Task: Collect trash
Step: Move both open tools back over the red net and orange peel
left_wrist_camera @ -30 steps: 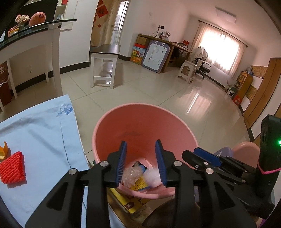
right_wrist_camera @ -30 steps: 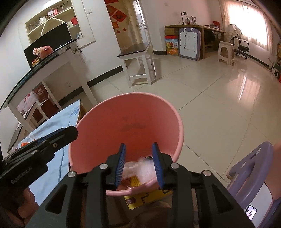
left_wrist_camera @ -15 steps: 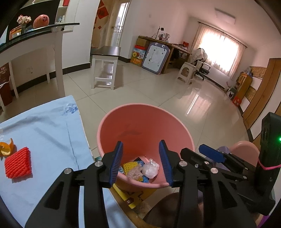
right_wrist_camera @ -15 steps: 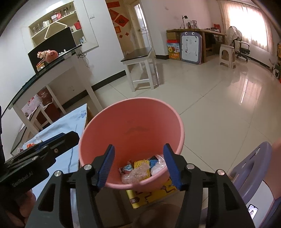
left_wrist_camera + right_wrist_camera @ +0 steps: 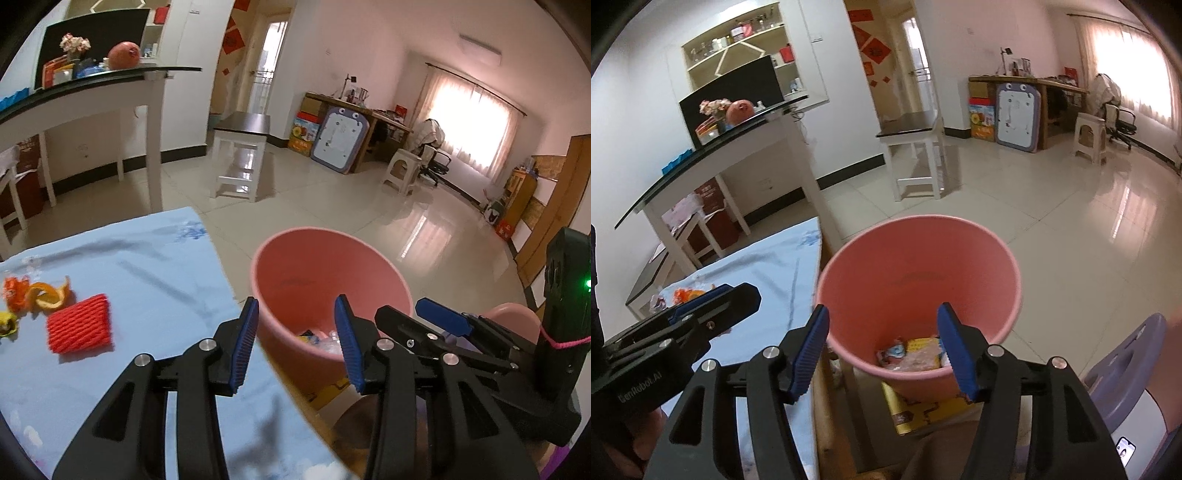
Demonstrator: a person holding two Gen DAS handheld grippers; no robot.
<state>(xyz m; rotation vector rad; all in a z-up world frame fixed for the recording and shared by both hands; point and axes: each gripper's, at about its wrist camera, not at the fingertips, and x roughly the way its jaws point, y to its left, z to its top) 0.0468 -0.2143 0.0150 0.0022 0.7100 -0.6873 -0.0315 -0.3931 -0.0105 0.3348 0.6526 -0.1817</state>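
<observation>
Left wrist view: both grippers' fingers (image 5: pixel 242 341) parted and empty beside pink bin (image 5: pixel 328 280); red foam net (image 5: pixel 79 323), orange peel (image 5: pixel 50 297) on counter (image 5: pixel 155 266) may snag cloth

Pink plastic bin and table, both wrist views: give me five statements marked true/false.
1. The round pink plastic bin holds wrappers at its bottom. True.
2. The left hand-held gripper grips a wrapper. False: its jaws are open, with nothing between them.
3. The red foam net sleeve lies on the light blue tablecloth. True.
4. The curled orange peel is inside the bin. False: it lies on the tablecloth beside the net sleeve.
5. The right hand-held gripper is shut. False: it is open and empty.
</observation>
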